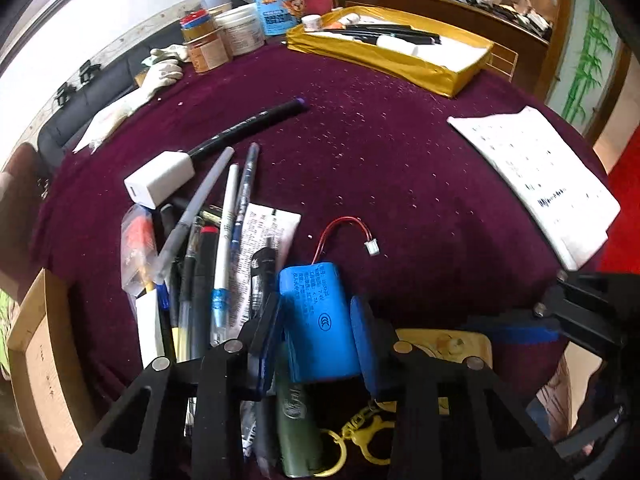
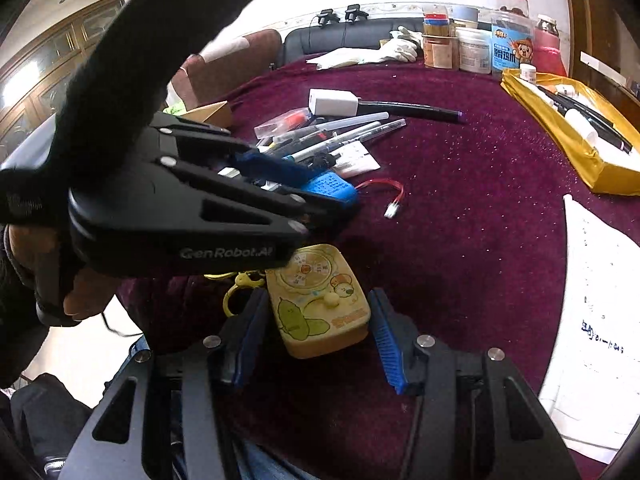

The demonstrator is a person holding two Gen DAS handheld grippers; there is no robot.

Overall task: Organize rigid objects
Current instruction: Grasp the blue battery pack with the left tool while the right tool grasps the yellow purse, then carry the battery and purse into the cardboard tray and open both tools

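A blue battery pack (image 1: pixel 322 322) with red wires and a white plug lies on the purple cloth. My left gripper (image 1: pixel 318 316) has a blue pad on each side of it, touching it. In the right wrist view the left gripper (image 2: pixel 336 196) covers most of the pack (image 2: pixel 330 188). A yellow cartoon box (image 2: pixel 320 300) with a yellow key chain lies between the pads of my right gripper (image 2: pixel 320 316), which stands open around it with gaps on both sides. A gold tray (image 1: pixel 452 76) at the back holds several pens.
A pile of pens (image 1: pixel 208 248), a white charger (image 1: pixel 160 178) and a black marker (image 1: pixel 256 120) lie left. A green cylinder (image 1: pixel 298 420) lies under my left gripper. A white printed sheet (image 1: pixel 536 180) lies right. Jars (image 1: pixel 240 32) and gloves stand at the back. A cardboard box (image 1: pixel 36 360) sits left.
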